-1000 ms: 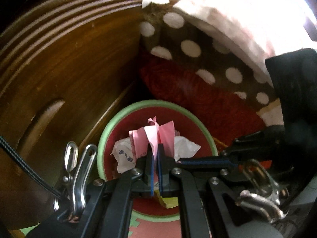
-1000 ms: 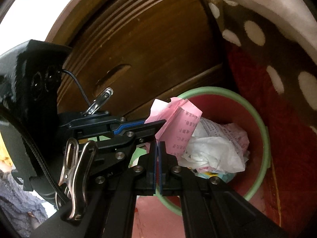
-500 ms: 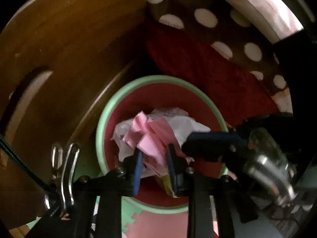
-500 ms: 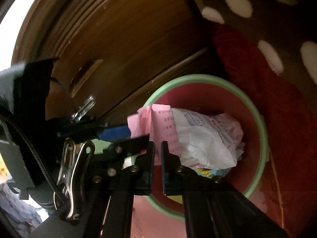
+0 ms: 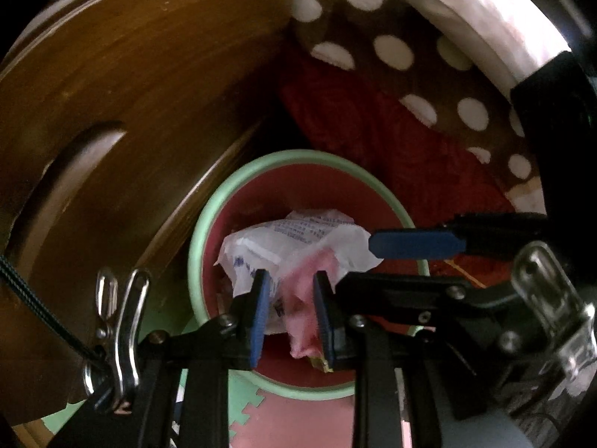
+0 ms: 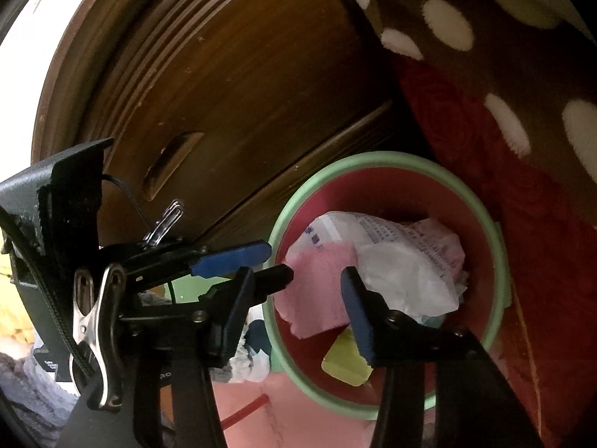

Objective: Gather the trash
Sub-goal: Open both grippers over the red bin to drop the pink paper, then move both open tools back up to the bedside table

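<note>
The right gripper hangs over the bin and its jaws are opening; the pink paper lies between them, but the pads do not seem to press it. The left gripper stands partly spread, and the same pink paper shows in its gap, blurred — whether a pad touches it cannot be told. Both tools point down into the bin, probably because the paper is being let go there and should fall inside, not on the floor.

The bin is round, with a pale green rim and a dull red inner wall. Inside it rests crumpled white paper with small printed text, soft and wrinkled, and a flat yellow piece lower down. The pink paper is thin and creased. Beside the bin stands a dark wooden cabinet with a grooved edge and a cut-out handle — smooth, glossy wood. On the other side hangs a brown cloth with white dots, fuzzy, over a red fabric.
</note>
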Demonstrator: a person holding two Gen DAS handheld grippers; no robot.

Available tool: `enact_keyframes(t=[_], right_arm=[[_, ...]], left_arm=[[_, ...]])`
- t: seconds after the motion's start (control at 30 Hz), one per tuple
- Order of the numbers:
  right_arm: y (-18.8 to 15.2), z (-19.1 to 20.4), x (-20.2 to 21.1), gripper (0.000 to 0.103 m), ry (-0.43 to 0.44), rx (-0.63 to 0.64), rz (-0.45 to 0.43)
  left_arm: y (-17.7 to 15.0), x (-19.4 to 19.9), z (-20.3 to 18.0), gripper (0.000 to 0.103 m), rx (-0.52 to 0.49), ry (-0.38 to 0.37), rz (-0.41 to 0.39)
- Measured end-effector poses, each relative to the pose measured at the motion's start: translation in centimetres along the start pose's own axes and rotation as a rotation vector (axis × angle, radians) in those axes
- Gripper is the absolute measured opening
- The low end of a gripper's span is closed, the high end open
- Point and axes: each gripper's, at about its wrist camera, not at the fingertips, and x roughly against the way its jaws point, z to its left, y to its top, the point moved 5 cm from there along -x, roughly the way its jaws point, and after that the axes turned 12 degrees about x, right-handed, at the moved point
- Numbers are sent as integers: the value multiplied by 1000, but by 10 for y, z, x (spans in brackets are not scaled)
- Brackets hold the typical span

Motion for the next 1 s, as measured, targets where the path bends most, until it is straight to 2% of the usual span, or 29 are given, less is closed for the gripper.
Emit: enact_keyframes(t=[0.17, 0.23, 0.3, 0.5, 0.57, 0.63, 0.73, 0.83, 0.9, 1.0], right_arm=[[3, 7, 12, 50, -23, 24, -1], [5, 10, 17, 51, -39, 41, -11], [5, 13, 25, 51, -66, 61, -19], [1, 21, 57, 56, -90, 106, -74], [1, 26, 68, 57, -91, 120, -96], [2, 34, 76, 58, -83, 137, -121], [4, 49, 90, 59, -60, 187, -169], [9, 65, 102, 59, -48, 233, -211], [13, 72, 106, 59, -50, 250, -227], [21, 81, 113, 60, -47, 261, -256]], left_arm=[[-3, 2, -3, 27, 9, -33, 66], [-6, 8, -6, 41, -10, -19, 61], [-7, 16, -8, 50, -11, -8, 46], [-8, 38, -11, 53, 32, -59, 44], [-7, 50, -17, 59, 28, -96, 23], [-6, 67, -25, 71, 20, -116, -18], [-4, 88, -36, 77, -19, -131, -76], [-1, 104, -43, 78, -45, -149, -113], [2, 111, -45, 79, -40, -163, -136], [9, 126, -41, 87, -9, -181, -195]])
